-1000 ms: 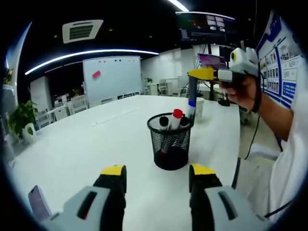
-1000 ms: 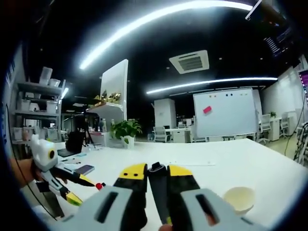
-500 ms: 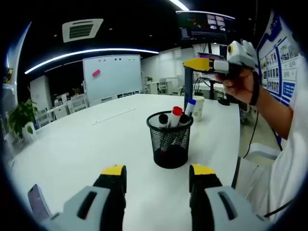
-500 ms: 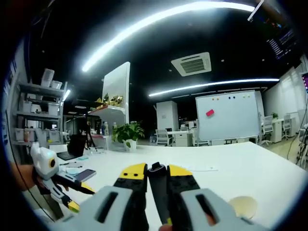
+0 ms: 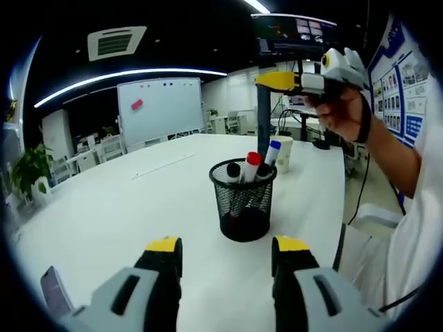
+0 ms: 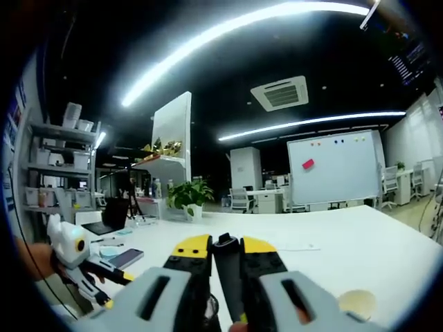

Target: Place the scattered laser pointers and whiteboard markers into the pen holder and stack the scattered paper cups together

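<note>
A black mesh pen holder (image 5: 243,202) stands on the white table (image 5: 124,207) ahead of my left gripper (image 5: 227,249), which is open with nothing between its jaws. Markers with black, red (image 5: 253,160) and blue (image 5: 273,148) caps stick out of the holder. Above and behind the holder, a hand holds my right gripper (image 5: 277,80). It is shut on a long dark pen-like stick (image 5: 263,117) that hangs down to about the holder's rim. The right gripper view has the stick (image 6: 225,266) clamped upright in my right gripper (image 6: 223,257). A paper cup (image 5: 284,149) stands behind the holder.
A phone (image 5: 52,290) lies near the table's left front edge. In the right gripper view the left gripper (image 6: 83,266) sits low at the left. A laptop (image 6: 109,216) and a phone (image 6: 127,257) are beyond it. A paper cup (image 6: 358,302) is at the lower right.
My right gripper has risen and drifted left above the holder, the dark stick still in it. The left gripper has stayed put and open.
</note>
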